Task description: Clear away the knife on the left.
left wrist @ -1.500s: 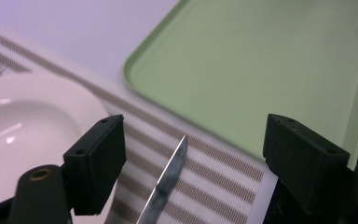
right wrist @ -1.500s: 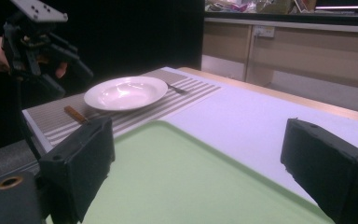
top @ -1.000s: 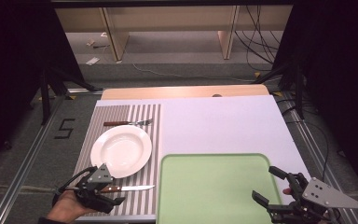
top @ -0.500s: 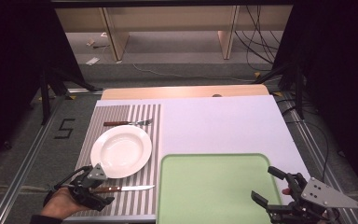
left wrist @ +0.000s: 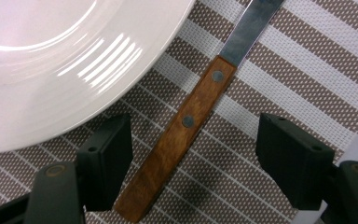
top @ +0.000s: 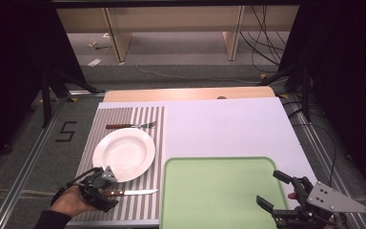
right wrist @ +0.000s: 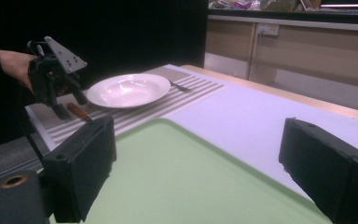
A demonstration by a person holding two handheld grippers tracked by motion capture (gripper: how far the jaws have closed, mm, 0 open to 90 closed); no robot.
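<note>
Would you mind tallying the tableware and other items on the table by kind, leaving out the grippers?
Plates: 1, white plate
Knives: 1, wooden-handled knife
Forks: 1, fork
Trays: 1, green tray
Placemats: 1, striped placemat
Total: 5

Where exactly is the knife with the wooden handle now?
In the high view the knife lies on the striped placemat at the table's near left, just below the white plate, its handle between the open jaws of the left gripper.
</note>
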